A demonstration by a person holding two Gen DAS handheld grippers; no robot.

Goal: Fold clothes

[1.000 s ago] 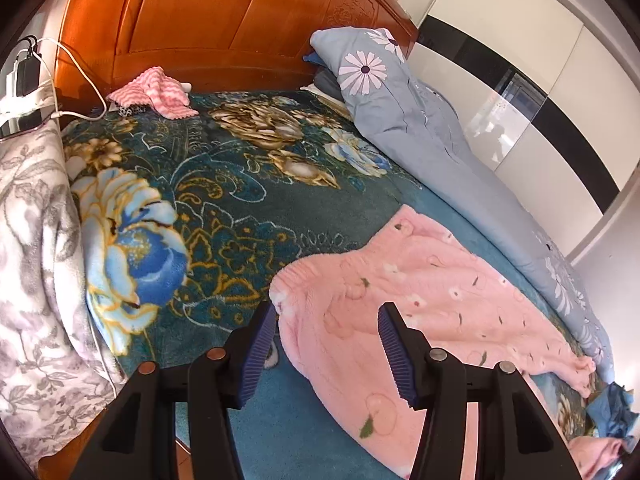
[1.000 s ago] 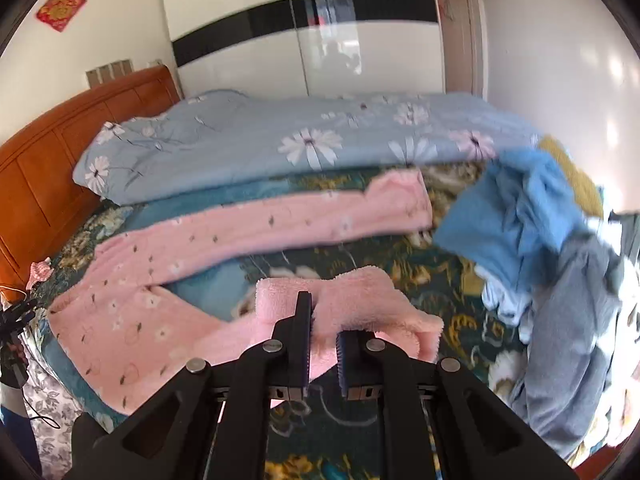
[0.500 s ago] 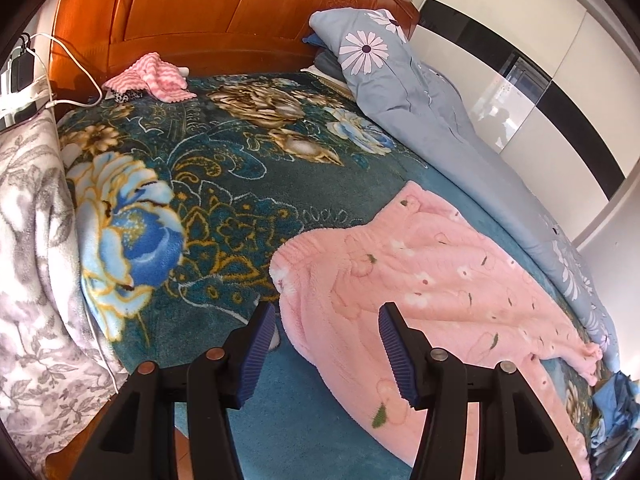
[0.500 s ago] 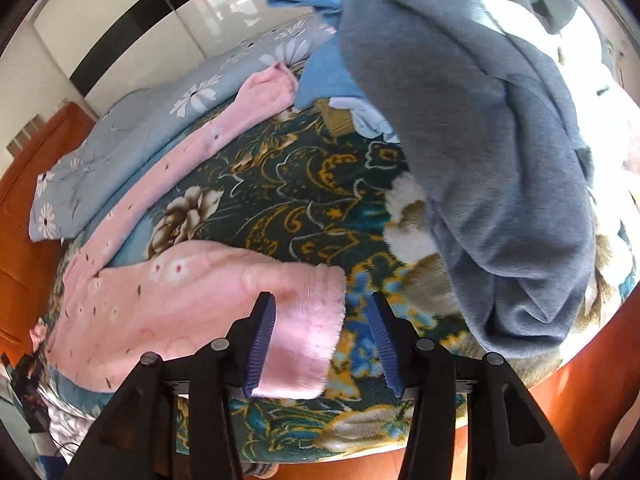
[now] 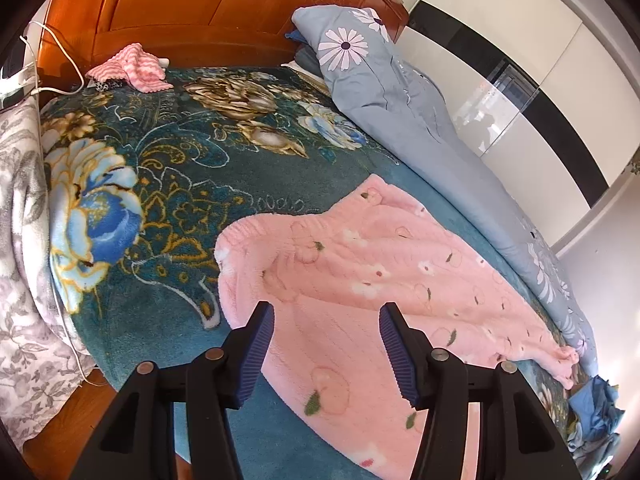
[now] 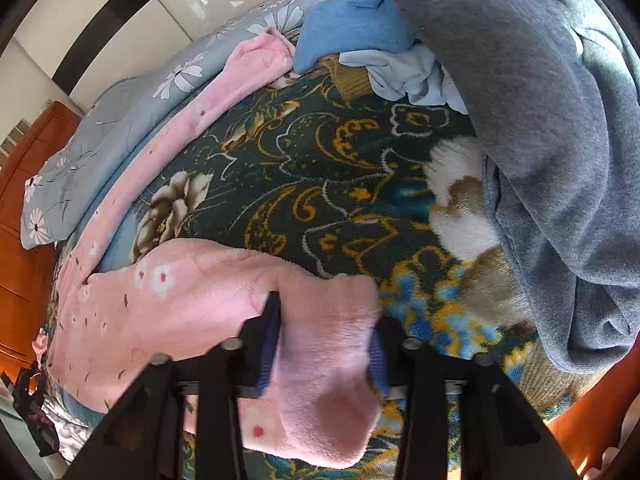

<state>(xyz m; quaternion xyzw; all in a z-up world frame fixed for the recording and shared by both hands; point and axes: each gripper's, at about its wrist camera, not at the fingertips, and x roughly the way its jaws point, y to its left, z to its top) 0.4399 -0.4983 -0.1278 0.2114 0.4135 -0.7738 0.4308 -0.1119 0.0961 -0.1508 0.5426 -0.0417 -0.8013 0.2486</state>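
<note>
In the left wrist view the left gripper [image 5: 326,344] stands at the bottom center of the frame, its jaws spread wide and holding nothing. Between and just past them lies the pink trousers [image 5: 360,276], spread flat on the blanket [image 5: 168,184] of the bed; the waist is in the middle of the frame and one leg runs to the lower right. At the left edge a grey flowered cloth [image 5: 24,240] hangs over the side of the bed. Farther, in the upper left, a striped pink cloth [image 5: 130,67] lies beside the wooden headboard [image 5: 200,4]. A grey-blue quilt [image 5: 400,92] with daisies runs along the upper right.

In the right wrist view the right gripper [image 6: 324,344] is at the bottom center. Its jaws are apart, and the cuff of one trouser leg [image 6: 332,364] lies between them, touching both pads; a firm grasp I cannot tell. Past it the blanket [image 6: 320,168] fills the center. At the right a grey sweater [image 6: 540,100] is heaped, and blue clothes [image 6: 352,24] lie at the top.
</note>
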